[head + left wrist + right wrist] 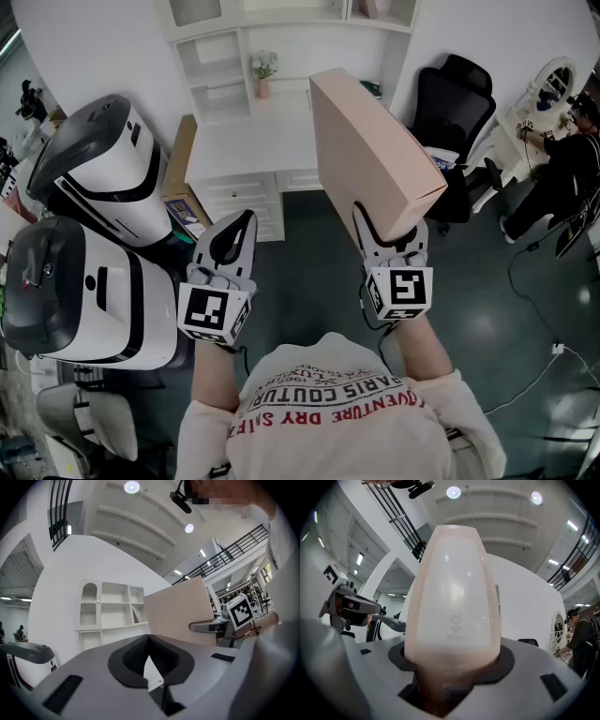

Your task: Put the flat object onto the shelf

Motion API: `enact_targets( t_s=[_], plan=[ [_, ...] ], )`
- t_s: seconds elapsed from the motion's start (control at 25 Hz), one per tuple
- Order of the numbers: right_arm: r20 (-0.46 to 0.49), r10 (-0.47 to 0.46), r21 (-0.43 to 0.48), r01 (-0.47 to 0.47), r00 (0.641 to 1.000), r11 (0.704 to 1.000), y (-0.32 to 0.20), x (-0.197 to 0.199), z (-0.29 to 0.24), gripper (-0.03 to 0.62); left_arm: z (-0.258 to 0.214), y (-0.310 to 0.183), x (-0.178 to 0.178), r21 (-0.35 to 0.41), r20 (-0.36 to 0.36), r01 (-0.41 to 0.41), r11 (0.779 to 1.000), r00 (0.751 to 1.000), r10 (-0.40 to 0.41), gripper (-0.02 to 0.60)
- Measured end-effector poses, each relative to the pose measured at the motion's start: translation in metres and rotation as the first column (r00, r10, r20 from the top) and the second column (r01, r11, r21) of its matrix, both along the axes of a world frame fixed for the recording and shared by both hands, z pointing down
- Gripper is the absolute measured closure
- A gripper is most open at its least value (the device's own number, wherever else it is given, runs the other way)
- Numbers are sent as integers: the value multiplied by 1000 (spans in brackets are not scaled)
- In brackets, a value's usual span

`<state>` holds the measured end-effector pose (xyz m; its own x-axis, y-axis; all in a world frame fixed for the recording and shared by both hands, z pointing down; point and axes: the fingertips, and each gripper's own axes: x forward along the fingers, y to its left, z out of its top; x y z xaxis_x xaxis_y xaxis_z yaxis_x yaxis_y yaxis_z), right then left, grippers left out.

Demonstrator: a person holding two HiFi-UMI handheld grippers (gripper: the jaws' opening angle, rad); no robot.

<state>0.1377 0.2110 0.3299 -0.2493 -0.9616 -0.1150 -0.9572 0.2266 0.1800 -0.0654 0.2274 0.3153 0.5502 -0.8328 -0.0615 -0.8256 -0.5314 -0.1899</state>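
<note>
On the person's shirt [342, 412], upside down — red print reading "PARIS COUTURE" and "DRY".

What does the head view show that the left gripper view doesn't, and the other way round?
Head view only: two white machines, a black chair and the dark floor. Left gripper view only: ceiling lights and an upper railing. Both: the left gripper shut and empty, the right gripper shut on the flat box, and the white shelf.

A flower vase [262, 86] stands on the desk [251, 145] beneath the shelf [291, 21].
</note>
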Motion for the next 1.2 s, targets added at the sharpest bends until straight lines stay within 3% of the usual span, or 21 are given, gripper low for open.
enact_targets(
  t_s=[0.76,0.96,1.2],
  plan=[
    [-13,-42,-71,41,999,997,-20,-33,24,281,22,-16,-25,-33,-10,-13,999,1000,13,571],
    [4,-61,-88,61,998,994,-57,-31,35,281,31,-45,-26,-44,0,15,999,1000,-15,571],
    [43,-102,-113,106,994,988,-136,-19,45,279,36,-112,-16,-51,13,64,997,998,-63,571]
  ],
)
